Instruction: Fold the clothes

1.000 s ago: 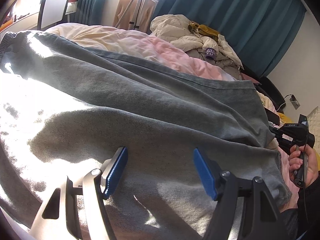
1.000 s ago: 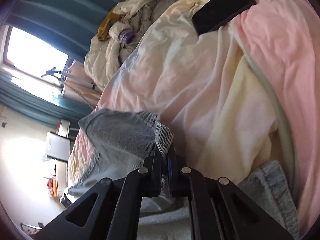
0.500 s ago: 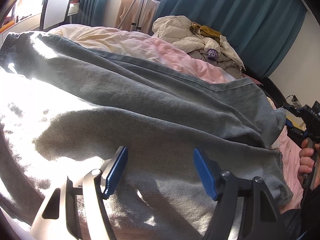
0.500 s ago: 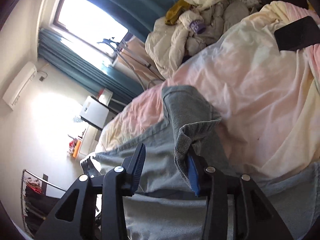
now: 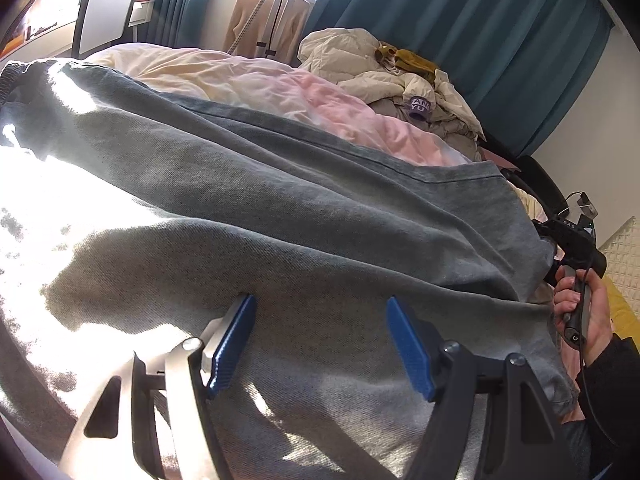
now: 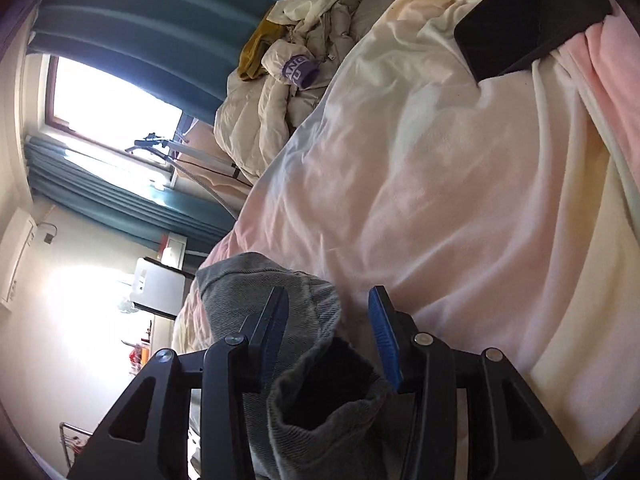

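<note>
A large grey garment point(image 5: 280, 208) lies spread over the bed and fills most of the left wrist view. My left gripper point(image 5: 320, 308) hovers just above its near part, open, with the blue pads wide apart and only flat cloth below them. At the garment's right end a hand point(image 5: 580, 312) holds my right gripper point(image 5: 568, 248). In the right wrist view my right gripper point(image 6: 327, 300) stands open. The garment's hem point(image 6: 320, 392) hangs loose in a curl between the jaws, and the right pad is clear of it.
The bed carries a pink and cream duvet point(image 6: 440, 200). A flat black object point(image 6: 532, 28) lies on it at the far end. A heap of cream clothes point(image 5: 380, 64) sits by the teal curtains point(image 5: 480, 20). A white chair point(image 5: 106, 12) stands by the window.
My right gripper was shut on the garment's hem and has opened, so the hem now lies loose between the jaws. The right hand swung about and shifted. The left gripper stayed put.
</note>
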`<control>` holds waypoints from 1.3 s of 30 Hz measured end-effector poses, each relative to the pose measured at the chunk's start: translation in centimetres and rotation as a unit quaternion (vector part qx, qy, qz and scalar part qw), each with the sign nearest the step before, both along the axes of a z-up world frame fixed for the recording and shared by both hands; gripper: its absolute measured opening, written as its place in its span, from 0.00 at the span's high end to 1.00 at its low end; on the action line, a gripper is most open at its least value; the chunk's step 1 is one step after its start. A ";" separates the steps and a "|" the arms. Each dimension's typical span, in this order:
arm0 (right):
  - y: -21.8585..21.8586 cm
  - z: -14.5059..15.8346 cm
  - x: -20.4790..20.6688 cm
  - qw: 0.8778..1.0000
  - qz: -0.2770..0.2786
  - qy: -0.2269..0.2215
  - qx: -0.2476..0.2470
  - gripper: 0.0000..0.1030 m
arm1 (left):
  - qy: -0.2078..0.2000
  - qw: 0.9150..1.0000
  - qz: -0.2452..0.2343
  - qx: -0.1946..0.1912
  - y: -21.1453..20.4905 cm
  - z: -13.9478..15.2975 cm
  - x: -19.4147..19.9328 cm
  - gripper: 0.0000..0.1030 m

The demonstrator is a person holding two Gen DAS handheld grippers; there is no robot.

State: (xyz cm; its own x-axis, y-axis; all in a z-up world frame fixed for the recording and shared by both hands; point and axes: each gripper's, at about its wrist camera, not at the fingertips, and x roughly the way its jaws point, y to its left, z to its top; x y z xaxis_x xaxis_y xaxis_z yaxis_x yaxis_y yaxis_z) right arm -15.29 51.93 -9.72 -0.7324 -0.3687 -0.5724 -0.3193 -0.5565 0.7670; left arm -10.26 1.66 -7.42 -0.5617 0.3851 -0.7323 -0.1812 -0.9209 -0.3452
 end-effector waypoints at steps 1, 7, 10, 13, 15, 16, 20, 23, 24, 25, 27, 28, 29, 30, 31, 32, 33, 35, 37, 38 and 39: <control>-0.4 -0.2 -0.3 1.000 0.016 0.006 -0.009 0.59 | -0.001 1.000 0.000 -0.001 0.1 -0.1 -0.1 0.32; -2.2 -1.0 -1.6 0.993 0.072 0.054 -0.077 0.58 | -0.001 1.000 0.000 0.012 0.0 0.0 -0.1 0.32; -2.7 -0.2 -1.4 0.988 0.076 0.094 -0.100 0.70 | -0.009 0.999 0.003 0.034 -0.5 0.0 -0.1 0.32; -3.2 2.6 -0.6 0.973 0.094 0.167 -0.127 0.72 | -0.009 0.999 0.017 0.046 -1.2 0.2 0.1 0.32; -4.3 5.0 0.1 0.965 0.125 0.204 -0.111 0.72 | -0.008 0.999 0.022 0.047 -1.4 0.3 0.1 0.32; -5.1 5.9 0.3 0.961 0.143 0.212 -0.101 0.72 | -0.009 0.999 0.022 0.048 -1.5 0.3 0.1 0.32; -8.4 6.4 0.5 0.961 0.196 0.185 -0.070 0.72 | -0.009 0.999 0.020 0.048 -1.5 0.4 0.1 0.32; -10.7 5.6 0.3 0.962 0.232 0.139 -0.027 0.72 | -0.006 0.999 0.018 0.045 -1.3 0.5 0.2 0.32; -11.2 5.6 0.4 0.962 0.239 0.133 -0.008 0.72 | -0.005 0.999 0.017 0.045 -1.3 0.6 0.3 0.32; -11.4 5.9 0.5 0.962 0.237 0.136 0.010 0.72 | -0.005 0.999 0.017 0.044 -1.3 0.6 0.4 0.32; -11.0 6.9 0.7 0.964 0.214 0.151 0.045 0.72 | -0.006 0.999 0.016 0.045 -1.3 0.6 0.4 0.32; -10.4 7.3 0.6 0.966 0.195 0.156 0.062 0.72 | -0.006 0.999 0.015 0.046 -1.3 0.6 0.4 0.32; -9.8 7.6 0.5 0.968 0.175 0.161 0.079 0.67 | -0.006 0.999 0.014 0.046 -1.3 0.6 0.4 0.32; -9.2 8.0 0.3 0.969 0.156 0.167 0.095 0.61 | -0.006 0.999 0.014 0.045 -1.2 0.5 0.4 0.32; -8.5 8.0 0.1 0.971 0.136 0.165 0.103 0.56 | -0.007 0.999 0.013 0.044 -1.1 0.4 0.3 0.32; -7.7 7.5 -0.4 0.976 0.116 0.157 0.099 0.47 | -0.008 0.999 0.013 0.044 -1.1 0.4 0.3 0.32; -6.8 6.9 -0.8 0.980 0.100 0.148 0.085 0.37 | -0.009 0.999 0.013 0.045 -1.0 0.3 0.2 0.32; -5.9 5.7 -2.5 0.985 0.107 0.130 0.035 0.30 | -0.011 0.999 0.013 0.044 -0.9 0.2 0.1 0.32; -6.6 5.1 -4.5 0.985 0.130 0.112 0.024 0.30 | -0.012 0.999 0.013 0.042 -0.8 0.1 0.0 0.32; -7.4 5.1 -5.3 0.983 0.146 0.107 0.032 0.30 | -0.012 0.999 0.013 0.041 -0.8 0.0 0.0 0.32; -8.3 5.2 -5.9 0.980 0.165 0.105 0.046 0.30 | -0.012 0.999 0.012 0.040 -0.8 0.0 -0.1 0.32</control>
State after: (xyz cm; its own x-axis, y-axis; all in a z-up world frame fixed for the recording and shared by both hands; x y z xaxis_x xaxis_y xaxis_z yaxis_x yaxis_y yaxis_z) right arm -21.16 43.65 -4.50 -0.6876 -0.5590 -0.4633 0.0499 -0.6730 0.7380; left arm -10.32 0.90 -7.45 -0.5545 0.4291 -0.7130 -0.1504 -0.8944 -0.4213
